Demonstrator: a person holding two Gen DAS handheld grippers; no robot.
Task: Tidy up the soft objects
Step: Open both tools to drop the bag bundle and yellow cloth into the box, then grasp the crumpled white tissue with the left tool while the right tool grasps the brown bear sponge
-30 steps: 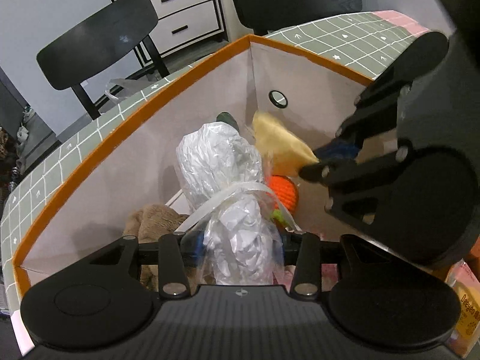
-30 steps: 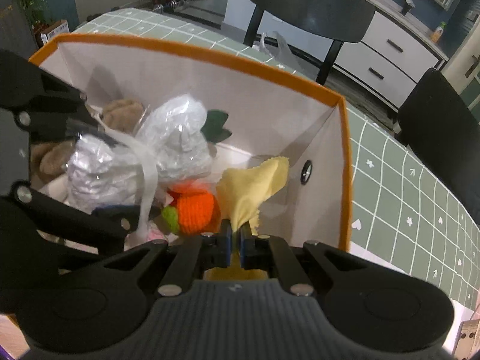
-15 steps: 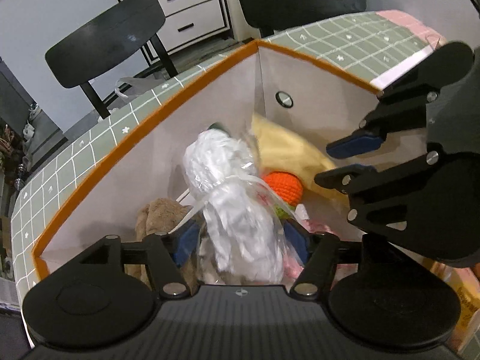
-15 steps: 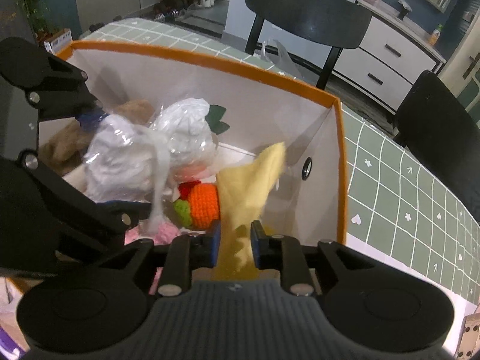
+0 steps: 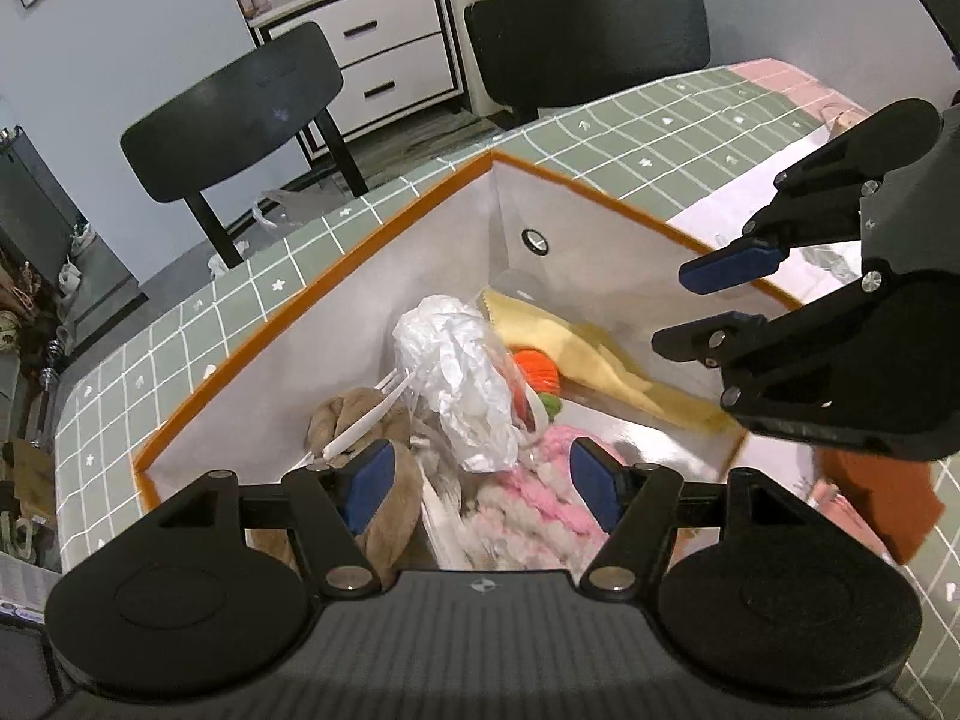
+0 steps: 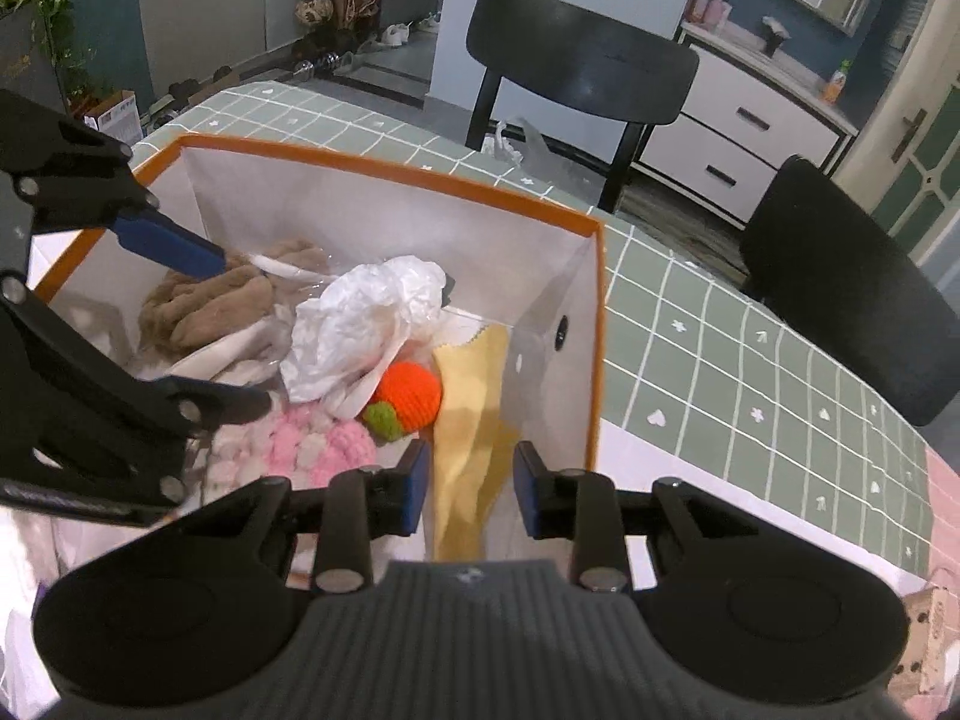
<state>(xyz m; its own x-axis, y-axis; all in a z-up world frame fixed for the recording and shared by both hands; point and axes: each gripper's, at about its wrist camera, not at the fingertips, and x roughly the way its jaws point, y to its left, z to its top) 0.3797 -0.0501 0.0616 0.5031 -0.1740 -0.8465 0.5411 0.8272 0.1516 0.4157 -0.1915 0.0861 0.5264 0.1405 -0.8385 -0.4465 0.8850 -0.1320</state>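
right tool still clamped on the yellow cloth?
No: in the right wrist view the right tool is open, its pads apart on either side of the yellow cloth, which lies loose in the box.

Left tool and right tool apparently gape, empty.

The table wore a green checked cloth with small white marks; a pink band ran along its far edge. An orange-rimmed box stood directly on it. Beside the box lay a rust-coloured cloth and white sheets. Chairs stood beyond.
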